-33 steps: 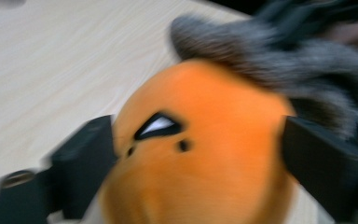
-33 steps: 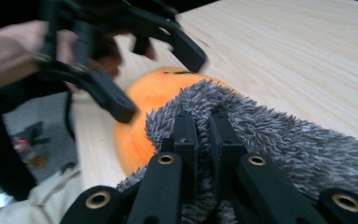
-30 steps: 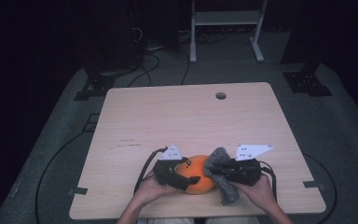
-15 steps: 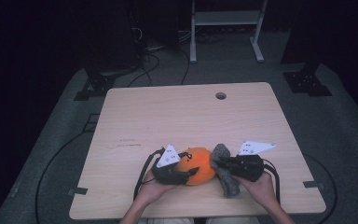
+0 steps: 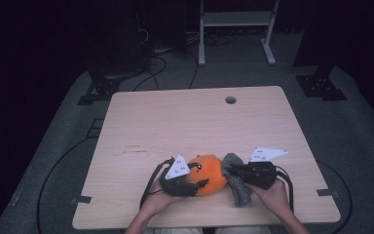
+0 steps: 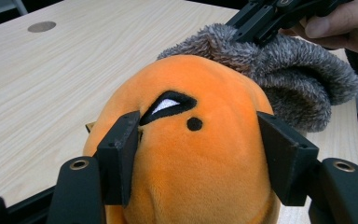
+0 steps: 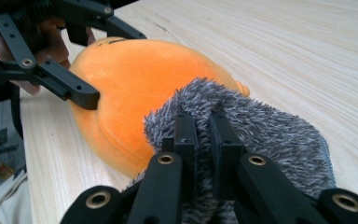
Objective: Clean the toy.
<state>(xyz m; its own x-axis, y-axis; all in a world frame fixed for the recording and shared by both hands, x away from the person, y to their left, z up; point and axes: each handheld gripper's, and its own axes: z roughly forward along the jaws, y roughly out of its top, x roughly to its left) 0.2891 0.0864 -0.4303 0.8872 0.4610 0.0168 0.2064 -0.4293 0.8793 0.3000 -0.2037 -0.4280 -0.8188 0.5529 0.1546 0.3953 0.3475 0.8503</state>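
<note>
Orange plush now between left claw jaws

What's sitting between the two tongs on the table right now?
The orange plush toy, squeezed by the left tongs, and beside it the grey furry cloth pinched by the right tongs. The high view shows this.

From above, I see the table evenly lit and the room around it near black. My gripper views are bright and sharp, shadows soft, without glare.
</note>
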